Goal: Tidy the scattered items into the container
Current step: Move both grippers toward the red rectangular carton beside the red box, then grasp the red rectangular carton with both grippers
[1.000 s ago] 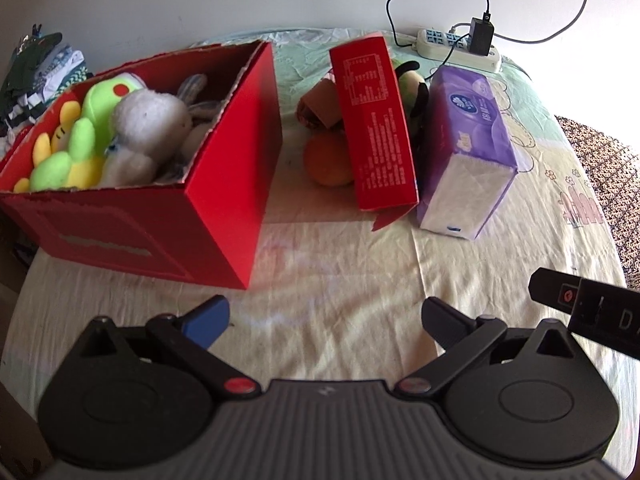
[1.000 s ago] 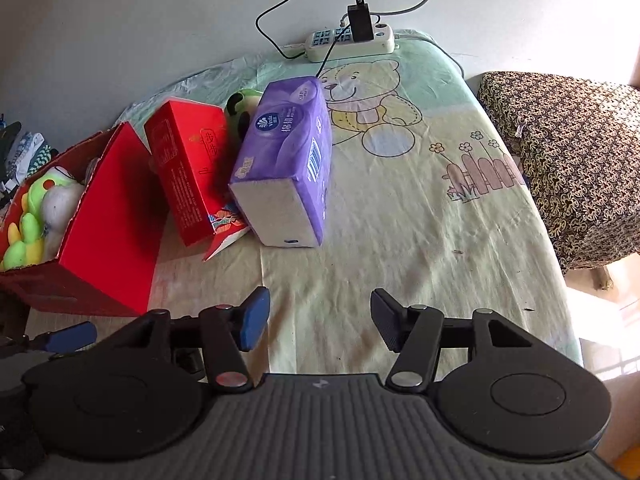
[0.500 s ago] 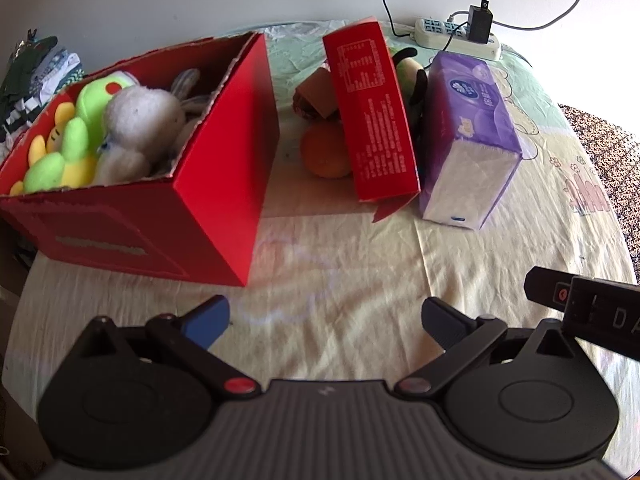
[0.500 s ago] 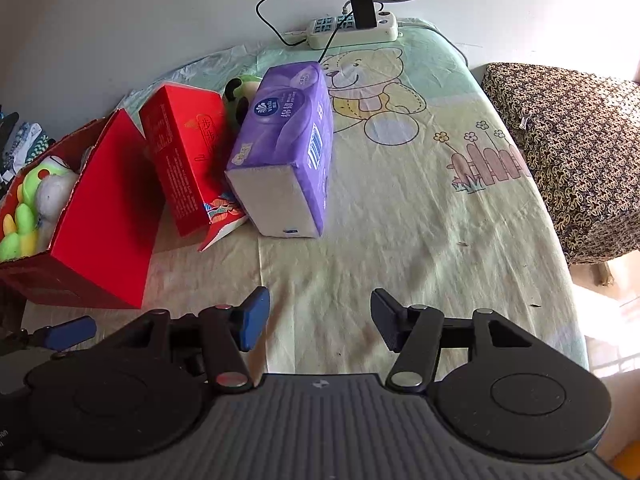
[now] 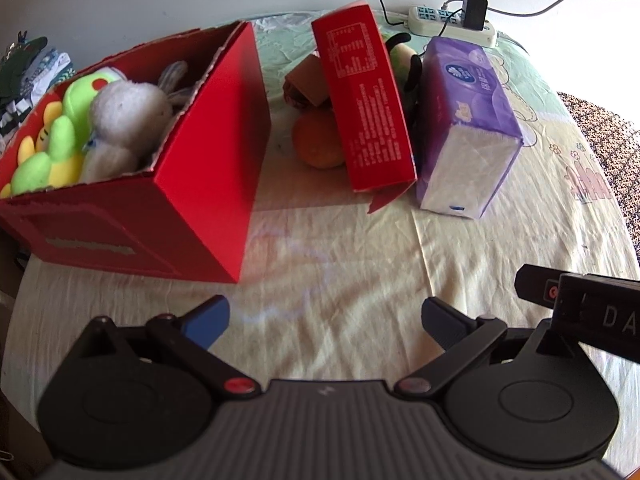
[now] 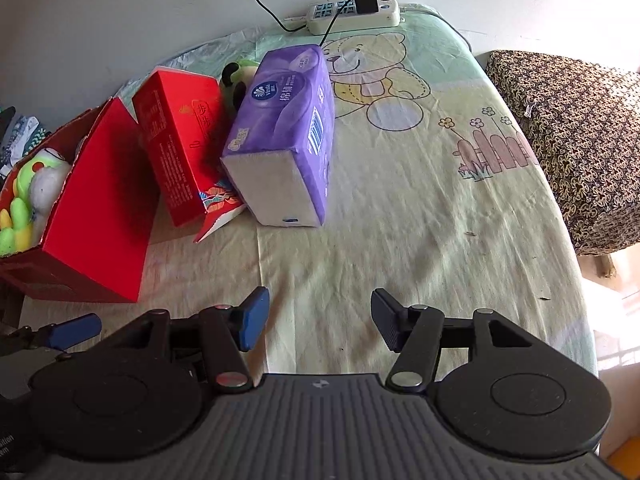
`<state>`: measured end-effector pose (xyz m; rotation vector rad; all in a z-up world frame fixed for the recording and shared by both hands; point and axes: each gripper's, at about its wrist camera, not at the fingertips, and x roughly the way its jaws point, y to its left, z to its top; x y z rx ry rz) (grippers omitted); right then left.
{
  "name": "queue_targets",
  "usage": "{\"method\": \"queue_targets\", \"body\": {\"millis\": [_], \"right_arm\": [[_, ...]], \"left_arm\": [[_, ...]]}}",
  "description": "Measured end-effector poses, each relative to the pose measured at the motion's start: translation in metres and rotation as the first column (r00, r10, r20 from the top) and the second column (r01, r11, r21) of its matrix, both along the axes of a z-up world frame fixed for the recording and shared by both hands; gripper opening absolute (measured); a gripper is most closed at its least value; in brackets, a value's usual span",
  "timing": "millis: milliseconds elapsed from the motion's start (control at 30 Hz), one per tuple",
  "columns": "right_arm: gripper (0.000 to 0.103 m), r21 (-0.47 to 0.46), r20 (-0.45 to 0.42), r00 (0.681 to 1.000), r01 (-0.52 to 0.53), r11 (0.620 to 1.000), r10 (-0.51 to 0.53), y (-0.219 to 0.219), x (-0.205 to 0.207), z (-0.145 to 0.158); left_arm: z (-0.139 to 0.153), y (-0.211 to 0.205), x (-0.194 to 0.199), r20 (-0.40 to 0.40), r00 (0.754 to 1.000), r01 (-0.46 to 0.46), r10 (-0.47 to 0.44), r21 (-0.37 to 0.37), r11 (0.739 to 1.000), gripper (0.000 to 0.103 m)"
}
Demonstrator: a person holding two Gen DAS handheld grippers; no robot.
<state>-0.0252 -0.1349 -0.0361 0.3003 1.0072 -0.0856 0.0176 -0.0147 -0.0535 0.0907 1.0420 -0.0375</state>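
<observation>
While both tools hang parted and empty, loose items await boxing.
Tissue pack [image 6: 280,148] lies ahead-left of right tool [image 6: 320,320], long axis pointing away; right nearer.

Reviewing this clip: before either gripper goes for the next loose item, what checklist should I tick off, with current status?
1. Left gripper open, empty: ok.
2. Right gripper open, empty: ok.
3. Room left in red container beside the plush toys: cannot tell.
4. Purple tissue pack unobstructed on its right side: ok.
5. Orange free to grasp: not ok, the slim red box leans over it.
6. Power strip clear of the items: ok.
</observation>
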Motion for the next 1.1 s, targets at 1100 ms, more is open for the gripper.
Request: {"method": "queue_targets", "body": {"millis": [1100], "right_arm": [[0.069, 0.004, 0.301, 0.953, -0.049, 0.999, 0.045, -0.032, 0.094, 0.064]], "left_arm": [[0.023, -0.011, 0.082, 0.25, 0.965, 0.106, -0.085, -0.07, 0.992, 0.102]]}}
